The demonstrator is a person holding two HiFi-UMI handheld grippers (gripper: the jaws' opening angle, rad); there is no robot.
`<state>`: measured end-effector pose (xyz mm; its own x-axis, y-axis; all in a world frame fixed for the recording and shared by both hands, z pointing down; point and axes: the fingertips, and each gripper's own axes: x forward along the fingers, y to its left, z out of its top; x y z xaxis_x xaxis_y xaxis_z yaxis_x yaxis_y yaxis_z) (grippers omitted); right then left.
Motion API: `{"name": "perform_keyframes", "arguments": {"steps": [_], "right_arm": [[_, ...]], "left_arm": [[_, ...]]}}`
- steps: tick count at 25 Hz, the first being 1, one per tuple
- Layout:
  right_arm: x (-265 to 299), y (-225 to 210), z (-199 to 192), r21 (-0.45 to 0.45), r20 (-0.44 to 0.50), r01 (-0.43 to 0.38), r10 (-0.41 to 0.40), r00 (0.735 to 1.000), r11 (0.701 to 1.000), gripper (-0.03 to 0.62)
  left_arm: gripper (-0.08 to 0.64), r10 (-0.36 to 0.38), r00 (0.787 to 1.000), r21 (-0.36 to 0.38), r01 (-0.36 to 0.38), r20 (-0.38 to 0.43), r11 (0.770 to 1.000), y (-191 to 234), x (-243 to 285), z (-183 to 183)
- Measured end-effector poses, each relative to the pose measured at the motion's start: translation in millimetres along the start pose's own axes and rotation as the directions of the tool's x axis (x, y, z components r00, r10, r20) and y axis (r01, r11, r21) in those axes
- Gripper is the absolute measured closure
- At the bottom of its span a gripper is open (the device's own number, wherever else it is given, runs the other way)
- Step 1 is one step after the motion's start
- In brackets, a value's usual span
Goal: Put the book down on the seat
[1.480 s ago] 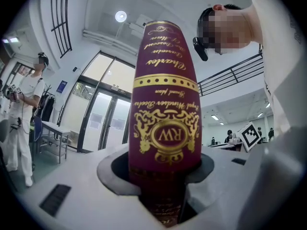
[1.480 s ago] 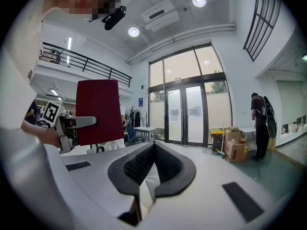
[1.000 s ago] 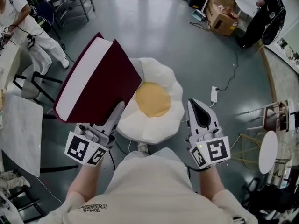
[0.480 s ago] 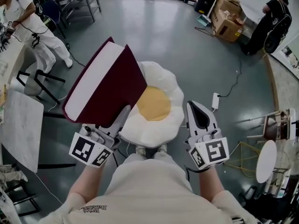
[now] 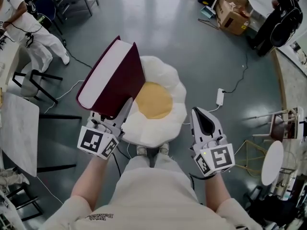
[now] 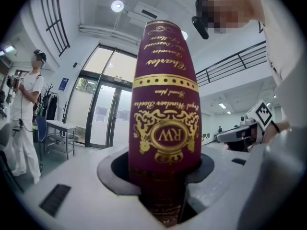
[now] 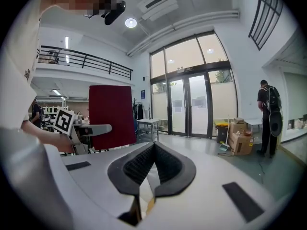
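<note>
A thick maroon book (image 5: 112, 80) with white page edges stands tilted in the air, gripped at its lower corner by my left gripper (image 5: 116, 115). In the left gripper view its gold-lettered spine (image 6: 165, 114) rises straight up between the jaws. The book hangs over the left edge of the seat (image 5: 165, 123), a white flower-shaped cushion with a yellow centre (image 5: 152, 100). My right gripper (image 5: 206, 123) is shut and empty, held beside the seat's right edge. Its closed jaw tips (image 7: 153, 150) meet in the right gripper view, where the book (image 7: 111, 116) shows at the left.
A white table (image 5: 19, 133) stands to my left with a black-framed stool (image 5: 33, 83) beyond it. A white power adapter (image 5: 220, 97) and its cable lie on the grey floor right of the seat. Cardboard boxes (image 5: 232, 11) and a person in black (image 5: 278, 20) are far right.
The left gripper has carried the book to the right and further forward, closer over the seat's left edge, and the book stands steeper. The right gripper has barely moved.
</note>
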<state>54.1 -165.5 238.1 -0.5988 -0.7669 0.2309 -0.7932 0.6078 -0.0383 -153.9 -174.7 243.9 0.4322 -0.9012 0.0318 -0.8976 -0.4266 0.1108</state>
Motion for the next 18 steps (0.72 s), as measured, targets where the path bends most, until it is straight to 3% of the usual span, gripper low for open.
{"name": "perform_keyframes", "arguments": {"steps": [5,11,18], "right_arm": [[15,-22,-17,0.15,-0.007,-0.024,0.025,1.0,0.988,0.594],[53,-38,-63,0.158,-0.055,-0.016,0.025,0.998,0.987,0.594],[105,-55,-158,0.18,-0.111,-0.012,0.033,0.993,0.984,0.594]], "left_arm": [[0.341,0.01,0.998,0.027,-0.009,-0.064,1.0,11,41,-47],[0.341,0.028,0.993,0.026,-0.025,-0.117,0.999,42,82,-113],[0.341,0.108,0.977,0.057,-0.099,-0.184,0.993,102,121,-224]]}}
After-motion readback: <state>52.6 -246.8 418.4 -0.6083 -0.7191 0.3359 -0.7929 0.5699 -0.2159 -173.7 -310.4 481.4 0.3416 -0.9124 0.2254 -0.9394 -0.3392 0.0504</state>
